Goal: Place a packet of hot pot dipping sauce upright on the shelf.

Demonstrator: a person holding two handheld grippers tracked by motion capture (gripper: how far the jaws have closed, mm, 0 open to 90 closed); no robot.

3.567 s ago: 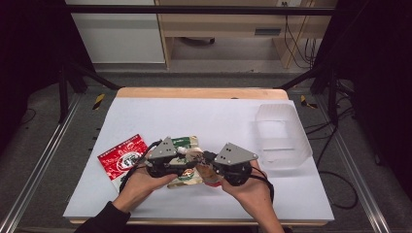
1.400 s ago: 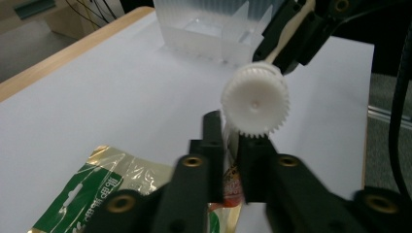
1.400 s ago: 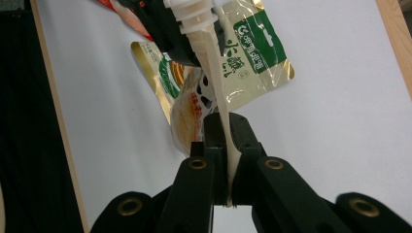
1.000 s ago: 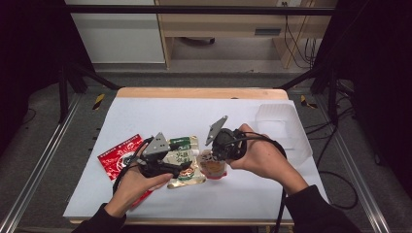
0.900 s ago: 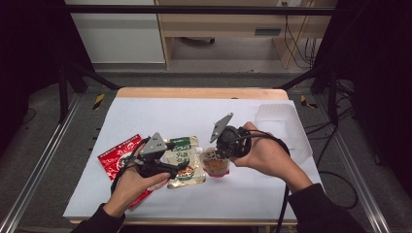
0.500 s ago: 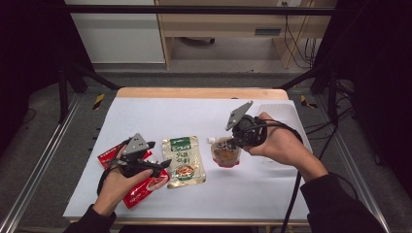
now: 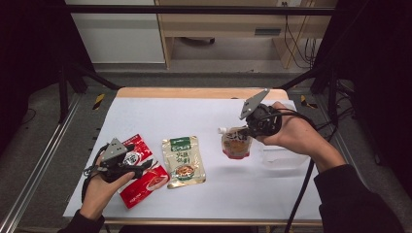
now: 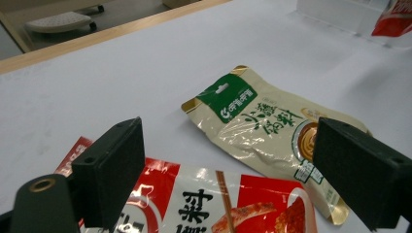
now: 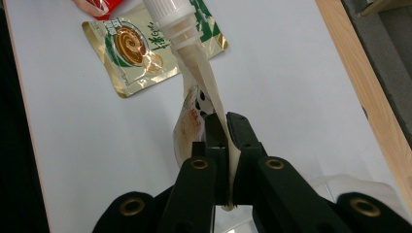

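Hanging pinched between the right gripper's [image 9: 221, 128] fingers: spouted pouch [image 9: 197, 73].

— What colours are the packets?
— The spouted pouch [image 7: 236, 142] is cream and orange-red with a white cap. The flat sachet [image 7: 183, 160] is pale gold with a green header; the packet [image 7: 144, 177] beside it is red with white panels and black characters.
— The table [image 7: 194, 111]?
— White, wood-edged.

black fingers [image 8: 114, 167] | brass-ringed screw holes | grey three-cornered plates | black cables | dark sleeves
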